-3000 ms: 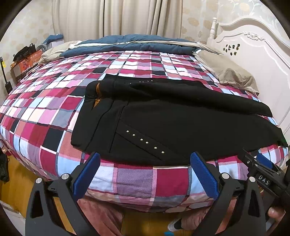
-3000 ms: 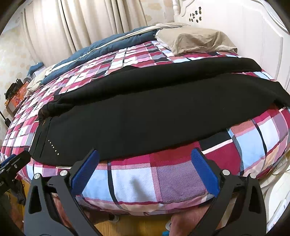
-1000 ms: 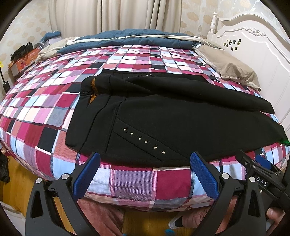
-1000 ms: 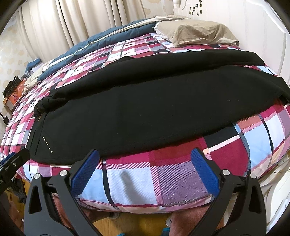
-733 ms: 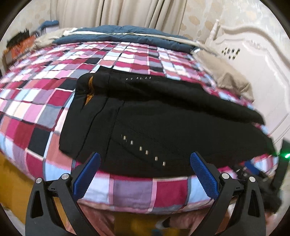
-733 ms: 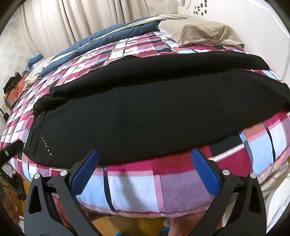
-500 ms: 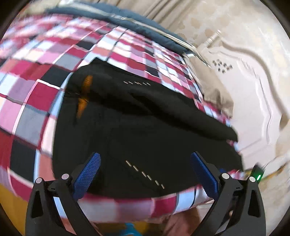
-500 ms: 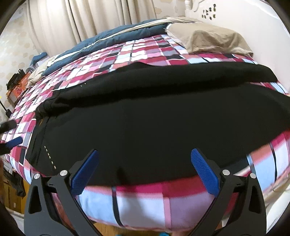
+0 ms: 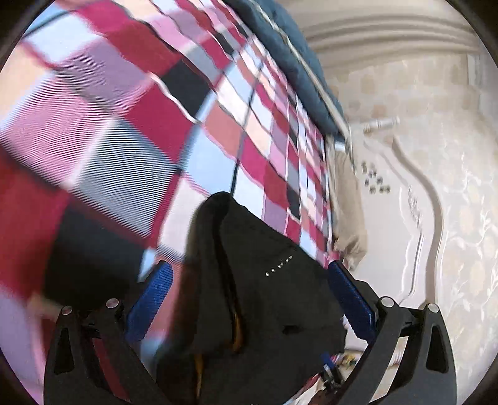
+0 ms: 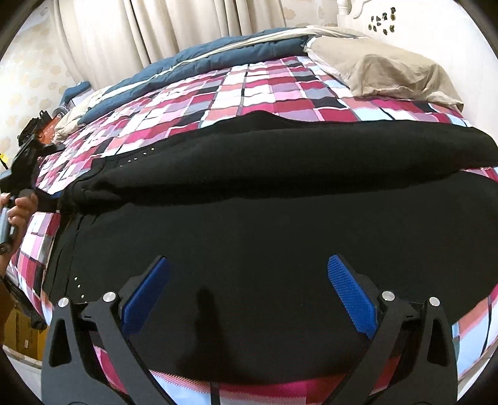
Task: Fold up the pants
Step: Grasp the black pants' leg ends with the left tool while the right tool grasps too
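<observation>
Black pants (image 10: 264, 193) with small metal studs lie spread across the plaid bed, waistband at the left, legs running right. My right gripper (image 10: 249, 289) is open and hovers over the near leg. My left gripper (image 9: 249, 299) is open, tilted, with the waistband end of the pants (image 9: 264, 280) between its blue fingers (image 9: 149, 299); that view is blurred. In the right wrist view the left gripper (image 10: 21, 174) and the hand holding it sit at the waistband at the far left.
The plaid bedspread (image 10: 249, 90) covers the bed. A blue quilt (image 10: 202, 59) lies along the far side by the curtains (image 10: 174, 25). A beige pillow (image 10: 392, 74) rests by the white headboard (image 9: 414, 199). Clutter sits at the far left (image 10: 46, 121).
My left gripper has swung left and down to the waistband end of the pants, tilting as it went. My right gripper has moved forward over the near leg.
</observation>
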A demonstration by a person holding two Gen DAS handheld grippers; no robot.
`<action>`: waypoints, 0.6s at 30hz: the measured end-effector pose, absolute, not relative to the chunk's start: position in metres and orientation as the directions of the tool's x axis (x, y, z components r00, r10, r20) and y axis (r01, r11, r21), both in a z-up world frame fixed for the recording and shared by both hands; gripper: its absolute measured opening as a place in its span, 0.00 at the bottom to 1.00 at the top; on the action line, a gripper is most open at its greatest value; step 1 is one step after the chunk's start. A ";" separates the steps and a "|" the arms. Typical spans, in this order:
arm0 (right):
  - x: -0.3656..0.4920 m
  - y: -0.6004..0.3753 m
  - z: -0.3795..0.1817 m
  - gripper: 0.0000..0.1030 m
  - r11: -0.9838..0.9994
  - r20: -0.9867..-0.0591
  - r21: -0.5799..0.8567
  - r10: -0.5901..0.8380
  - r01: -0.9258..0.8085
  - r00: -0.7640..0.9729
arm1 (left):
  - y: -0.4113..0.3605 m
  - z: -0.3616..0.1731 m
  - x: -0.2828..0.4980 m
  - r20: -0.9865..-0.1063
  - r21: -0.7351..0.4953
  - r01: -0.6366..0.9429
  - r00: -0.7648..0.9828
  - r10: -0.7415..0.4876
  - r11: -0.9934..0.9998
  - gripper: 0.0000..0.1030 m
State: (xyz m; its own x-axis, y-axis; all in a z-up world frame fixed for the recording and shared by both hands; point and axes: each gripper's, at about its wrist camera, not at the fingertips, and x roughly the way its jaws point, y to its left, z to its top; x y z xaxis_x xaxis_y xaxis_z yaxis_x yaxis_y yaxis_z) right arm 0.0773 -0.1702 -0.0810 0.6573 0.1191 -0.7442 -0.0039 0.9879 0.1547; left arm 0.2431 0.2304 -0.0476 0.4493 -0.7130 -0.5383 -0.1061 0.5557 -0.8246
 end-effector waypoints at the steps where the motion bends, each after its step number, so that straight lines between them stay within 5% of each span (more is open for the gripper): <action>1: 0.080 -0.172 -0.082 0.98 0.986 -0.747 0.165 0.127 -0.004 0.652 | 0.223 -0.052 0.252 -0.544 -0.821 -0.085 0.415 -0.729 0.565 0.96; 16: 0.182 -0.215 -0.034 0.98 0.901 -0.666 0.373 0.426 -0.222 0.613 | 0.195 -0.059 0.285 -0.605 -0.748 0.070 0.337 -0.721 0.660 0.94; 17: 0.192 -0.218 -0.032 0.98 0.904 -0.668 0.362 0.421 -0.227 0.614 | 0.193 -0.059 0.287 -0.608 -0.737 0.097 0.338 -0.718 0.669 0.88; 18: 0.203 -0.220 -0.030 0.98 0.905 -0.671 0.354 0.423 -0.238 0.609 | 0.190 -0.060 0.287 -0.614 -0.726 0.117 0.332 -0.716 0.678 0.54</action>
